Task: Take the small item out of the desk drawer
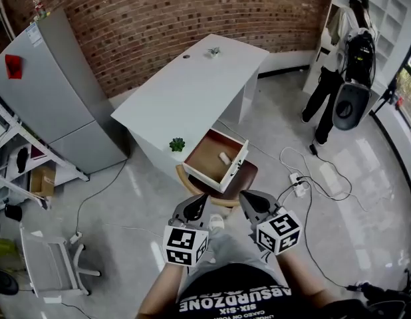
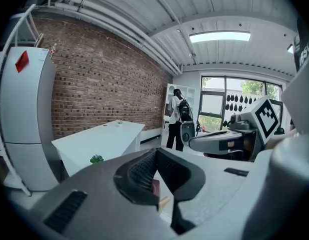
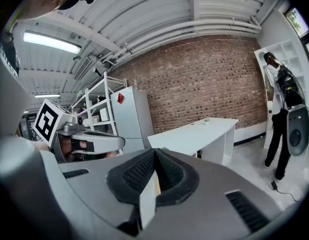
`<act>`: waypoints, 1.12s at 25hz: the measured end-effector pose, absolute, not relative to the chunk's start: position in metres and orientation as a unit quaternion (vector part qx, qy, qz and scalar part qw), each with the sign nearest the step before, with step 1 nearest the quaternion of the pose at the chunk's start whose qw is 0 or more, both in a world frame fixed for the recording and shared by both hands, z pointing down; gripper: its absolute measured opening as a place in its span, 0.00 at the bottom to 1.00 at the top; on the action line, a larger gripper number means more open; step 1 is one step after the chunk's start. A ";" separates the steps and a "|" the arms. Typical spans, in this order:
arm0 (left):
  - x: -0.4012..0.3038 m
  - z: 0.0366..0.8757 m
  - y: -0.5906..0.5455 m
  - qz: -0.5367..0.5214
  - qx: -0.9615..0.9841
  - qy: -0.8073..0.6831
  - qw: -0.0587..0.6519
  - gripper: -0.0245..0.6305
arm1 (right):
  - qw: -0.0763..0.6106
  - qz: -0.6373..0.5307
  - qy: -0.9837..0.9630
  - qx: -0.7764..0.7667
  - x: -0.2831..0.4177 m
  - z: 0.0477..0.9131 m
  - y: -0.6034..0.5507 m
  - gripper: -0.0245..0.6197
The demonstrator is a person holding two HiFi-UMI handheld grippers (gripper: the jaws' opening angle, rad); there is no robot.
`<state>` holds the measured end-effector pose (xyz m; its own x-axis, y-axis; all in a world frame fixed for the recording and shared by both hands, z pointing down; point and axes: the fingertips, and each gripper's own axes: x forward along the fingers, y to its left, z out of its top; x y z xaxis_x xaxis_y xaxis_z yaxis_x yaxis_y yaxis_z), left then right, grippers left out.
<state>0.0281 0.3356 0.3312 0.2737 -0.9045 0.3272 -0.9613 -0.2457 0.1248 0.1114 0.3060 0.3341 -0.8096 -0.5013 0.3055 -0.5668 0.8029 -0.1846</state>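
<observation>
Inside the open drawer [image 1: 207, 153] of the white desk [image 1: 185, 85], the small item [image 1: 225, 157] is seen. It is a short, pale, rounded piece that lies on the brown bottom, close to the drawer's front panel and nearer to its right side. Nothing else is made out in the drawer.

The item is judged to be light and probably stiff; its material cannot be told at this size. Because the shape looks rounded and smooth, it is expected to roll or slip if it is pushed from one side only. It is best taken across its short width, at the middle of its length, with the jaws brought down from above so that both pads meet it together. Little force should be needed.

The left gripper [image 2: 155, 154] is closed: its jaws are pressed together at the tips and nothing is held between them. The right gripper [image 3: 154, 154] is closed in the same way and is also empty. Both are held side by side in front of the person and are pointed toward the desk.

From the grippers, the item lies ahead, apart from both, with the front panel of the drawer standing between. It is somewhat closer to the right gripper. A brown seat [image 1: 249, 175] is placed under the drawer. The jaws must be opened before the item can be taken.
</observation>
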 end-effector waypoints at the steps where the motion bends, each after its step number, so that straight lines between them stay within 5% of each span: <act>1: 0.024 0.332 0.327 0.096 0.783 -0.596 0.152 0.05 | 0.123 0.135 -0.942 0.283 0.107 0.335 0.297 0.03; 14: -0.021 0.342 0.226 0.108 0.781 -0.593 0.164 0.05 | 0.167 0.156 -0.935 0.271 0.067 0.362 0.189 0.05; 22: -0.026 0.359 0.178 0.113 0.787 -0.580 0.176 0.05 | 0.195 0.164 -0.931 0.260 0.058 0.382 0.140 0.28; 28: -0.034 0.370 0.151 0.115 0.783 -0.582 0.186 0.05 | 0.230 0.159 -0.926 0.253 0.054 0.402 0.112 0.33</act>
<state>-0.0340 0.1506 0.3703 0.2970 -0.8685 0.3968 -0.9542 -0.2542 0.1577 0.0540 0.1120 0.4023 -0.7661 -0.3950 0.5070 -0.5417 0.8214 -0.1785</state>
